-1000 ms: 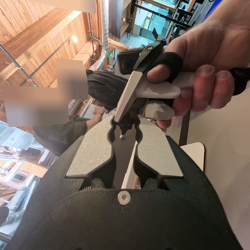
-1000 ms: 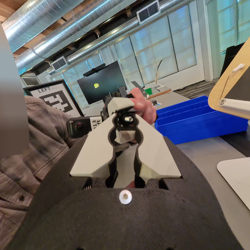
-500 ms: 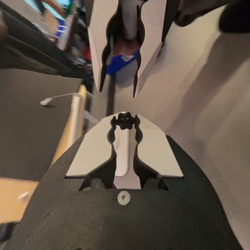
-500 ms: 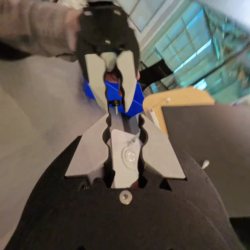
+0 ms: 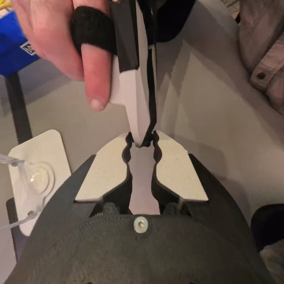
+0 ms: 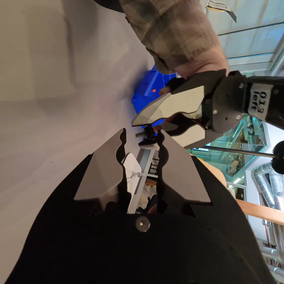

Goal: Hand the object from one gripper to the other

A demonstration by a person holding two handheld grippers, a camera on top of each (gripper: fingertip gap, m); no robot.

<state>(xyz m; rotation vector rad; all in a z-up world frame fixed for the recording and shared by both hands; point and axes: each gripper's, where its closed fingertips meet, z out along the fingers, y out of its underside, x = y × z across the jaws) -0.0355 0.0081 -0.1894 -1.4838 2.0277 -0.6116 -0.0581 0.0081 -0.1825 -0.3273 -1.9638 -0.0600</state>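
Black-knobbed and silver-threaded, the thumbscrew (image 6: pixel 145 134) is sitting pinched between the left gripper (image 6: pixel 143 134) tips, its long axis lying level in the right wrist view with the thread pointing toward the grey table (image 6: pixel 61 76). The right gripper (image 6: pixel 142 133) is standing spread around the screw, not clamping it, while the person's hand (image 5: pixel 61 43) is reaching down from above.

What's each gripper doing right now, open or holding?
Left gripper: shut on the black knob screw.
Right gripper: open, tips either side of the screw.
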